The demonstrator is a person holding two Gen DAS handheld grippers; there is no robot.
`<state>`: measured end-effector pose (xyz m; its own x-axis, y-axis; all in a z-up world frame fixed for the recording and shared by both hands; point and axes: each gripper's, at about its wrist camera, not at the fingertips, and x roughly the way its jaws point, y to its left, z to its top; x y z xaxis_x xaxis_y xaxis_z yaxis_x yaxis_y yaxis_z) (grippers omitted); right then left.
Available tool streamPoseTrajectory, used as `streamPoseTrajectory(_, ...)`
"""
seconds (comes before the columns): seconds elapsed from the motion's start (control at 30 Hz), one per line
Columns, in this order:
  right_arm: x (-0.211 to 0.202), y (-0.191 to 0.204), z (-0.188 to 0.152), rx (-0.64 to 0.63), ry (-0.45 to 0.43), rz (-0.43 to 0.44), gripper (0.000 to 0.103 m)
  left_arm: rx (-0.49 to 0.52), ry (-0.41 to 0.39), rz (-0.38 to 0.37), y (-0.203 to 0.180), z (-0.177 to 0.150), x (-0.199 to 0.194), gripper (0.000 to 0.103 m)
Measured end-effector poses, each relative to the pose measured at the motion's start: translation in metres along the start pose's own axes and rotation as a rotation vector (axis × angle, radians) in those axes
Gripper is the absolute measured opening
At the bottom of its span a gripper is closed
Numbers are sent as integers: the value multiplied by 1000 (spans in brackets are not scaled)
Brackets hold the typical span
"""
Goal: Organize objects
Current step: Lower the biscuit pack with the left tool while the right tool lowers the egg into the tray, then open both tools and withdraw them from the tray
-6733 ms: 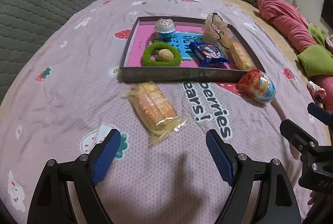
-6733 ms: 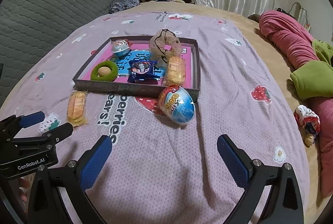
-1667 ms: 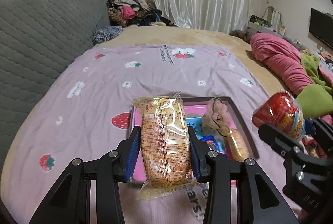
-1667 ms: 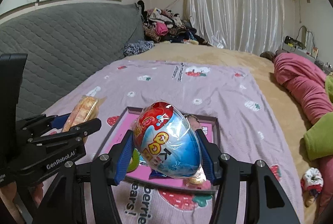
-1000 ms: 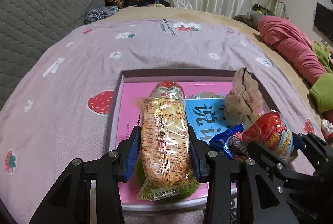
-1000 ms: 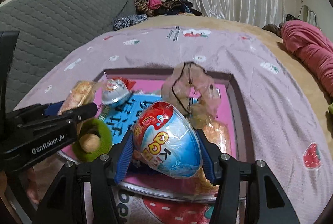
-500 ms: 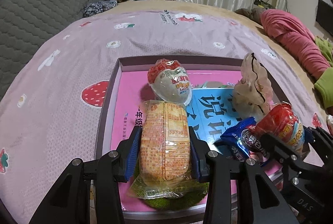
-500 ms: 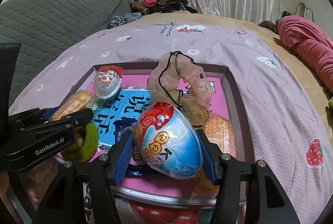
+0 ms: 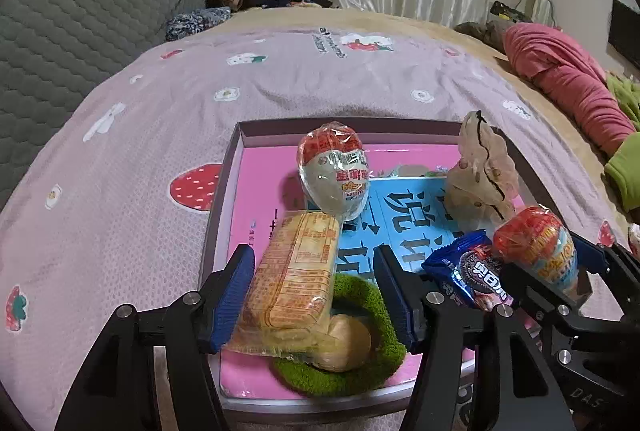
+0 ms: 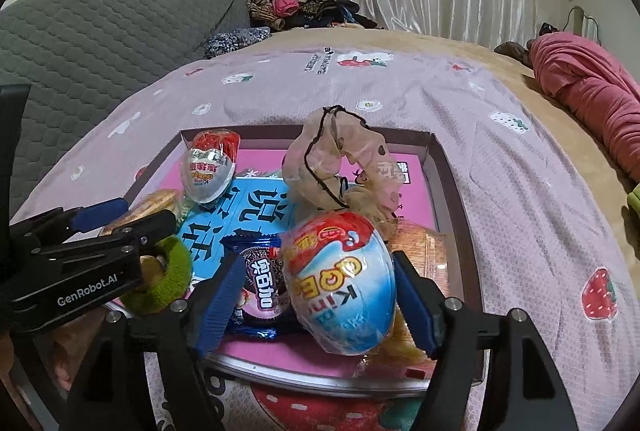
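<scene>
Both grippers hang over the tray (image 9: pixel 224 191) on the bedspread (image 9: pixel 120 159); nothing loose shows on the cloth around it, so the sorting looks close to done, only the two let-goes left to finish.

Left gripper (image 9: pixel 316 291): jaws spread, pads off the cracker pack (image 9: pixel 296 279); the pack lies tilted, its near end on the green ring (image 9: pixel 360 363) and the nut (image 9: pixel 344 343) in the ring.

Tray, left to right: small egg (image 9: pixel 336 171) at the back-left; Oreo pack (image 10: pixel 260 291) mid-front; scrunchie (image 10: pixel 340 159) at the back-right; a second cracker pack (image 10: pixel 420 251) front-right.

Right gripper (image 10: pixel 316 307): jaws parted around the big egg (image 10: pixel 340 283); the egg sits on the front-right heap; whether the pads touch it I cannot tell.
</scene>
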<state>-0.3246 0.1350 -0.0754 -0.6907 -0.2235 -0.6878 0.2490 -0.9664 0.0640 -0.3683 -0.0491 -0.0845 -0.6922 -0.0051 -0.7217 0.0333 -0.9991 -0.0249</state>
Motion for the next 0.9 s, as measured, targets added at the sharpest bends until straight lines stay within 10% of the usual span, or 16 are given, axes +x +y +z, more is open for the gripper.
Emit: streamPoseTrajectory(0.9,-106,14,22,-11,-122,-38,100,-53,-121,37,14,8,-121,85)
